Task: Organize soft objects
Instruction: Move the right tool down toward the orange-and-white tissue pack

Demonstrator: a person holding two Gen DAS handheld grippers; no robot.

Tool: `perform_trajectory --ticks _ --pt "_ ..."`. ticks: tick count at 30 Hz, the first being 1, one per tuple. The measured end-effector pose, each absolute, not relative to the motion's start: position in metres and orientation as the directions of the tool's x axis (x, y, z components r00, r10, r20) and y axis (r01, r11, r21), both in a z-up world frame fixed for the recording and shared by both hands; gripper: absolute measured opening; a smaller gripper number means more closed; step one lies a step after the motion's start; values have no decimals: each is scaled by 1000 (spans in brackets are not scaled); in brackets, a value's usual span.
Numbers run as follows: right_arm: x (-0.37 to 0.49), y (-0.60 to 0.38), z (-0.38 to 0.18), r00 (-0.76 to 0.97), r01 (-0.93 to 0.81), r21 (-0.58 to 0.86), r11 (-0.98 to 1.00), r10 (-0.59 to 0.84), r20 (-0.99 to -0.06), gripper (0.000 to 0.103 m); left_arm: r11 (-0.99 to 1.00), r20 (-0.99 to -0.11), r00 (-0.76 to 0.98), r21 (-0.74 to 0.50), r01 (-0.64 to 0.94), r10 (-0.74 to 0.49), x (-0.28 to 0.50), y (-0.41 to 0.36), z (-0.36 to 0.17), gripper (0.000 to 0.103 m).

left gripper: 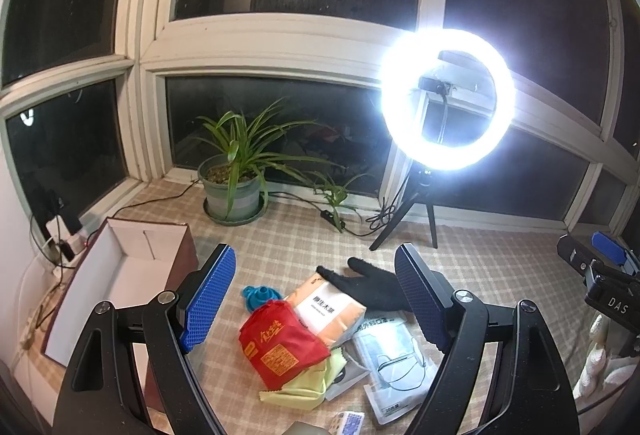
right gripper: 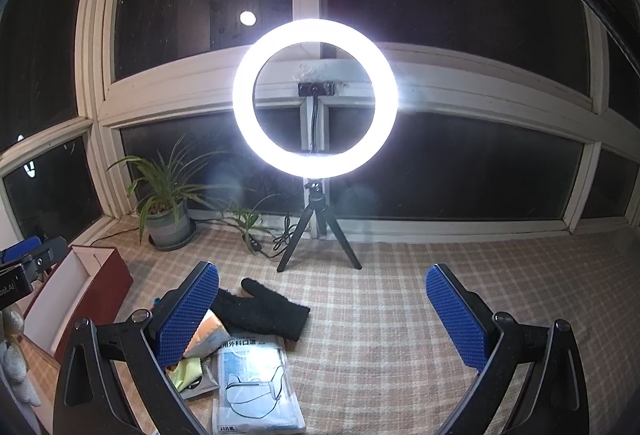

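A heap of soft things lies on the checked cloth: a red fabric bag [left gripper: 282, 349], a yellow cloth [left gripper: 310, 381], an orange and white tissue pack [left gripper: 328, 305], a black glove [left gripper: 374, 285] [right gripper: 260, 309], a clear pack of face masks [left gripper: 394, 363] [right gripper: 256, 387] and a blue silicone funnel [left gripper: 256, 295]. My left gripper [left gripper: 316, 299] hovers open above the heap, nothing between its blue pads. My right gripper [right gripper: 322, 313] is open too, over bare cloth right of the glove. An open red box [left gripper: 120, 287] [right gripper: 80, 299] with a white inside stands left of the heap.
A lit ring light on a black tripod [left gripper: 446, 99] [right gripper: 316, 99] stands behind the heap, cables trailing from it. A potted plant [left gripper: 236, 187] [right gripper: 168, 215] sits by the window. A small patterned box [left gripper: 348, 423] lies at the near edge. A power strip [left gripper: 66, 239] is far left.
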State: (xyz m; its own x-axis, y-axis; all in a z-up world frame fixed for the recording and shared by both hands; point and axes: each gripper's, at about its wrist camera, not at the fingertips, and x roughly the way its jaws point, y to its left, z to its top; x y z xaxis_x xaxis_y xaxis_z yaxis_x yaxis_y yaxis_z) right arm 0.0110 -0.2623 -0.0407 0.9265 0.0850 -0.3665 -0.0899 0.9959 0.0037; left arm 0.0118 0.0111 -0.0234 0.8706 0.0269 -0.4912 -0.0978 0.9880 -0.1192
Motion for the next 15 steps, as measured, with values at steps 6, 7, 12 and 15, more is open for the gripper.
perform_trajectory --ticks 6,7,12,15 --pt "21 -264 -52 892 -168 55 984 176 -416 102 984 -541 840 -120 -134 48 14 29 -41 82" --pt "23 -264 -54 887 -178 64 982 188 -422 102 982 -552 832 -123 -142 52 14 33 -45 82" --pt "37 -263 -69 828 -266 137 954 299 -475 102 975 -602 797 -142 -168 50 14 47 -66 82" --pt "48 -264 -83 782 -286 184 940 340 -522 102 971 -636 771 -159 -176 36 15 52 -79 82"
